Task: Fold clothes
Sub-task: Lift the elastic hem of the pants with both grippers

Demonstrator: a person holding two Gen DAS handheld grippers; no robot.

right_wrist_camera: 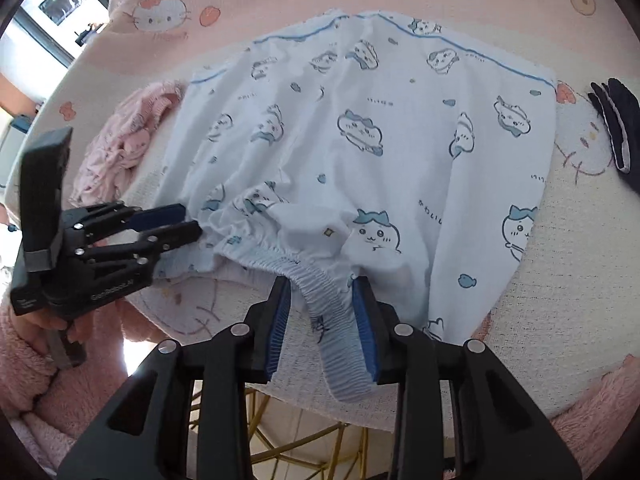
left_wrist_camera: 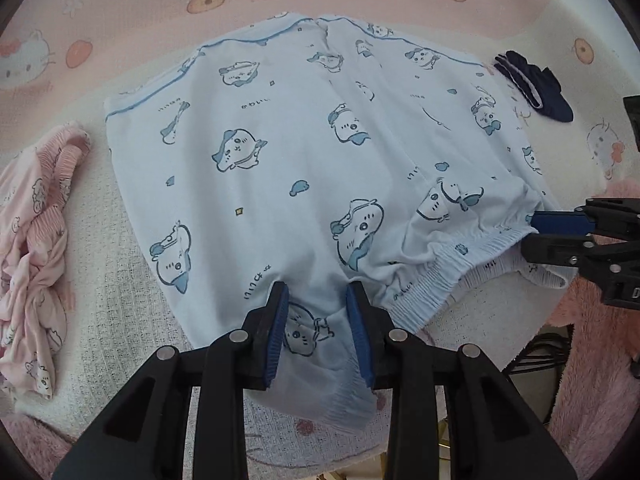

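Light blue shorts (left_wrist_camera: pixel 300 140) printed with cartoon animals lie spread flat on the table, elastic waistband (right_wrist_camera: pixel 320 276) toward me. My left gripper (left_wrist_camera: pixel 318 292) stands open over the waistband's near left corner, with a fold of the cloth lying loose between its blue pads. The right wrist view shows the left gripper (right_wrist_camera: pixel 188 220) at the shorts' (right_wrist_camera: pixel 380 140) left edge. My right gripper (right_wrist_camera: pixel 320 284) is open too, a strip of the waistband resting slack between its fingers. In the left wrist view the right gripper (left_wrist_camera: pixel 532 232) sits at the waistband's right end.
A crumpled pink garment (left_wrist_camera: pixel 32 240) lies left of the shorts, and a dark navy item (left_wrist_camera: pixel 536 84) lies at their far right. A pink cat-print cloth (left_wrist_camera: pixel 120 8) covers the table. The table's near edge runs just below both grippers, with gold legs (right_wrist_camera: pixel 300 440) beneath.
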